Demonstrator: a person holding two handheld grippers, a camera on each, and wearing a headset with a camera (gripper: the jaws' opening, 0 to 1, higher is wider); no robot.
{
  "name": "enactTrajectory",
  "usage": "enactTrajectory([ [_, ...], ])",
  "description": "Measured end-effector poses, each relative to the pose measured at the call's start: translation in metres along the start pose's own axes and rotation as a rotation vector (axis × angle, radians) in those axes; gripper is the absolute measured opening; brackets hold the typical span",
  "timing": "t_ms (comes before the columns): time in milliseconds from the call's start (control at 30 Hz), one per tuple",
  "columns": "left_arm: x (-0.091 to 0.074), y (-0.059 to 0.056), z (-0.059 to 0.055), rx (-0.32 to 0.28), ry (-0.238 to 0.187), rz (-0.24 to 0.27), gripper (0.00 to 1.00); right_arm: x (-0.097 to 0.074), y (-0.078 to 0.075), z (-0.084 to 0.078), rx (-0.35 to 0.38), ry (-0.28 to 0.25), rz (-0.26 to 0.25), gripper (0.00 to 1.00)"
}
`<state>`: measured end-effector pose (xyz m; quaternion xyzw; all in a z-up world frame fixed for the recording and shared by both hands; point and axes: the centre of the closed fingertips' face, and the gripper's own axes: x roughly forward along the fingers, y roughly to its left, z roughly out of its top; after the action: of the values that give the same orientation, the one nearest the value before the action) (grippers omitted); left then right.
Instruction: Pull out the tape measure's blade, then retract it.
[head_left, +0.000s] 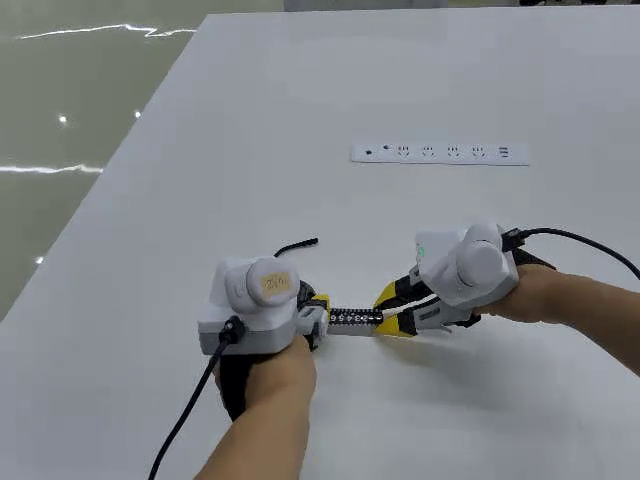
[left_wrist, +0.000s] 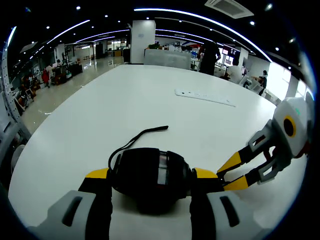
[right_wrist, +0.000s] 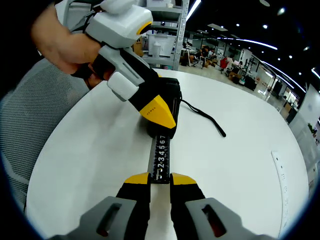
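A black tape measure (left_wrist: 150, 176) rests on the white table, my left gripper (left_wrist: 150, 175) shut around its case from both sides. Its black wrist strap (left_wrist: 142, 134) trails away over the table. In the head view the left gripper (head_left: 312, 318) sits at lower centre, and a short length of blade (head_left: 355, 317) with printed numbers runs right from the case to the right gripper (head_left: 392, 322). In the right gripper view, my right gripper (right_wrist: 160, 178) is shut on the blade's end (right_wrist: 160, 160), and the case (right_wrist: 167, 107) lies beyond, partly hidden by the left gripper's yellow-tipped fingers (right_wrist: 157, 112).
A white power strip (head_left: 439, 153) lies flat farther back on the white table (head_left: 300, 120). The table's left edge runs diagonally beside a glossy floor (head_left: 60, 130). Black cables trail from both grippers. People and office furniture stand in the far background.
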<state>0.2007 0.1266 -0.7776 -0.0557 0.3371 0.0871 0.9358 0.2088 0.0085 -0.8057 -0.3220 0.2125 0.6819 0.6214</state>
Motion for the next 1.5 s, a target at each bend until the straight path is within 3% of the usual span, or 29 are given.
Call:
enactTrajectory([
  [567,-0.005,-0.001,0.0,-0.008,0.0,-0.008,0.59,0.005,-0.002,0.005,-0.009,-0.005,-0.004,0.14],
  [1300,0.0,0.002,-0.001,-0.012,0.0,-0.025,0.59,0.01,0.001,0.014,-0.016,-0.012,-0.005,0.14],
  [1367,-0.008,-0.001,0.0,-0.013,0.0,-0.025,0.59,0.011,0.001,0.014,-0.017,-0.011,-0.005,0.14],
  [1500,-0.002,0.001,-0.001,-0.014,0.0,-0.027,0.59,0.011,0.002,0.017,-0.02,-0.012,-0.006,0.14],
])
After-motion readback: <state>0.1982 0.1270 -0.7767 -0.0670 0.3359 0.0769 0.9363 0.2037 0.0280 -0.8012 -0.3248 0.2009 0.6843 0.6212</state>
